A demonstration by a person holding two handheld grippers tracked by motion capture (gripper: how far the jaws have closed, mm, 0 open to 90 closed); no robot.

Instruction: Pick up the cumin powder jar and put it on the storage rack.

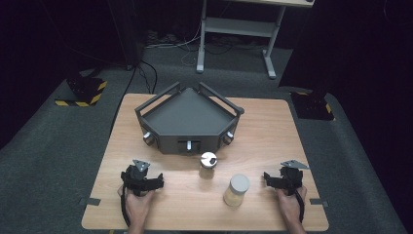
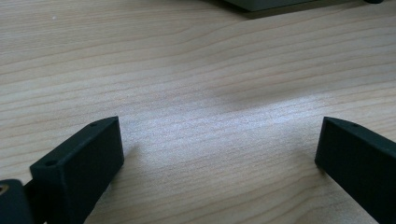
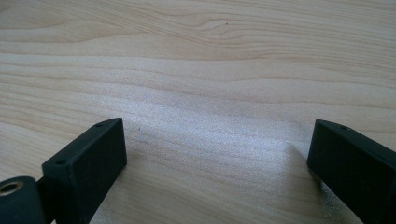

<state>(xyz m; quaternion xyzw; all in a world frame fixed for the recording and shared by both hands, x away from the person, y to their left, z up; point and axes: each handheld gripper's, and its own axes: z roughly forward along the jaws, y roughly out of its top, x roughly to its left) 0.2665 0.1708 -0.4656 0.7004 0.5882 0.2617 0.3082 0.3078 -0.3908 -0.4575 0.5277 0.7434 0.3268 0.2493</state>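
**Both grippers idle on table, jars untouched**

Wooden table (image 1: pixel 146 112) on grey carpet, seen from the high view. Biggest thing on it: dark grey wedge-shaped tray (image 1: pixel 187 119) with raised rails, at the far middle, knobs along its near face. Behind the table, a white stand (image 1: pixel 238 27) on the floor; black-yellow striped base (image 1: pixel 83 92) off the far left corner.

Near the middle, a jar with pale contents and a flat grey lid (image 1: pixel 237 190), upright, right of centre and closer to the person. Smaller jar with a white cap (image 1: pixel 208 164) stands upright just in front of the tray's near face. The two jars are near each other, not touching.

Left gripper (image 1: pixel 158 183) rests on the table at near left, held in a hand (image 1: pixel 138 204); jaws spread wide, bare wood between them. Right gripper (image 1: pixel 267 178) at near right, same: jaws released, gripping nothing. Both point inward toward the jars, well apart from them.
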